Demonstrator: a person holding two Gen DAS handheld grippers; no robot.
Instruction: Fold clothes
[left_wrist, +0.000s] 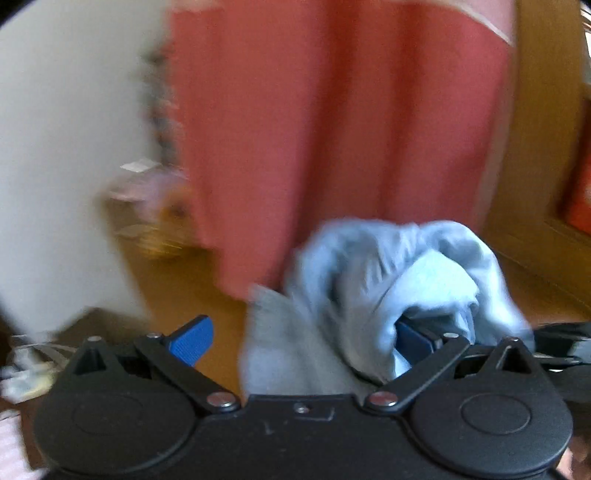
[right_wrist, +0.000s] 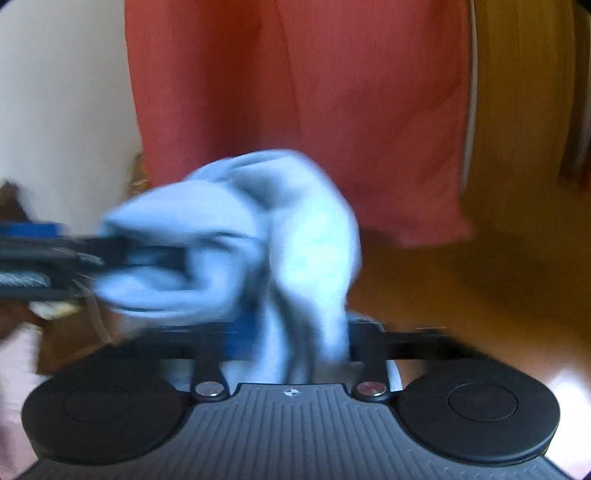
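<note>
My left gripper (left_wrist: 299, 343) is matte black plastic — two round discs at four and eight o'clock, each with a raised circle moulded in. Flat black link arms run up from silver rivets near the centre to smaller screws higher up. The fingers (left_wrist: 194, 341) carry ribbed blue pads. A small screw sits in a recessed notch at six o'clock.

My right gripper (right_wrist: 291, 332) has the same black discs and silver rivets, but its centre plate is grey with fine vertical ribs — a small round black-and-white mark sits at its top edge. Motion blur hides finer detail.
</note>
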